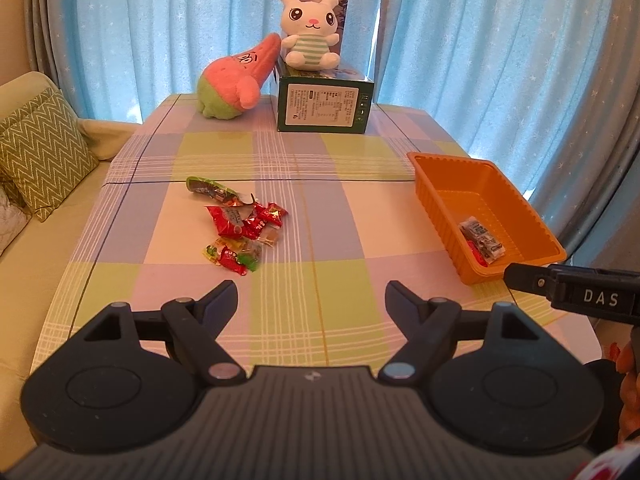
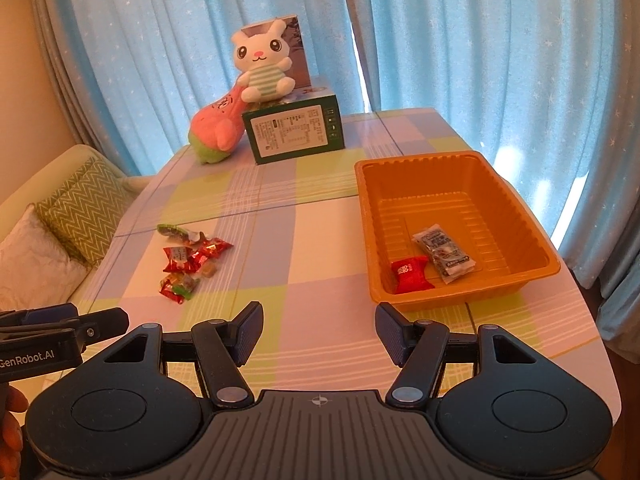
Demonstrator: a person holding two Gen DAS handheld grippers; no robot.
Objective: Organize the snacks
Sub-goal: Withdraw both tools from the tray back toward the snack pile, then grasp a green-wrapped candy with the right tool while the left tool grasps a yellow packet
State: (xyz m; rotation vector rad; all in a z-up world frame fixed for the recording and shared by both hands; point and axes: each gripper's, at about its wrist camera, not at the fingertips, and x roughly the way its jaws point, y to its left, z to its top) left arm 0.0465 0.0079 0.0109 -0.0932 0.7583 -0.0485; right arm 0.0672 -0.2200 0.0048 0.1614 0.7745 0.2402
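A: Where do the snacks lie?
B: Loose snack pile (image 1: 236, 228) mid-table; orange tray (image 2: 516, 204) near the table (image 1: 352, 208) right edge holds two packets.
A: And each hand-held gripper?
B: Left hand-held gripper (image 1: 311, 300) and right hand-held gripper (image 2: 319, 334) gape wide, empty, above bare near cloth.

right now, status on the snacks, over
Both grippers, left and right, open, empty. Two snacks in orange tray, loose pile still on table. Path clear.

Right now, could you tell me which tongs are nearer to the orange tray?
Right. The right tongs hang open just before the orange tray's near rim; the left tongs sit farther left, facing the loose snack pile.
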